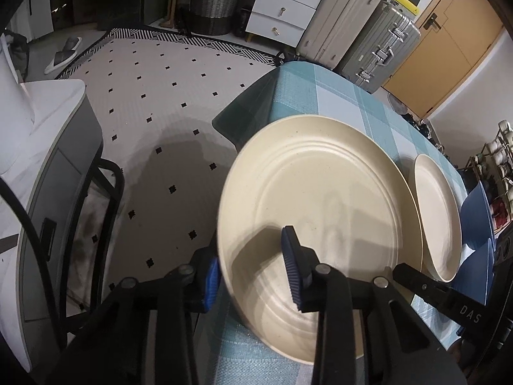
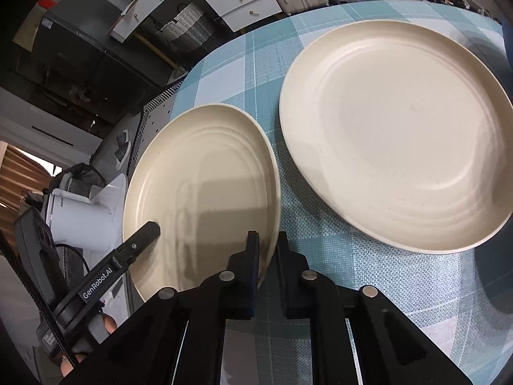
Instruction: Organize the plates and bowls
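- Near plate (image 2: 198, 192) lies at the bench's (image 2: 336, 256) left edge, beside the far plate (image 2: 394, 134); blue bowls (image 1: 477, 224) sit further right.
- My right gripper (image 2: 266, 256) is pinched onto its right rim.
- My left gripper (image 1: 253, 266) straddles the opposite rim, fingers (image 1: 293, 266) narrowed; whether they press yet, I can't quite tell.
- It looks stiff, light, smooth, perhaps slippery; I judge two opposite rim holds best.

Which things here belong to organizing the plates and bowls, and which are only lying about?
Belong to the job:
- near cream plate, gripped on opposite rims by both hand-held grippers, left and right
- second cream plate
- blue bowls

Lying about:
- suitcases
- woven basket
- white drawers
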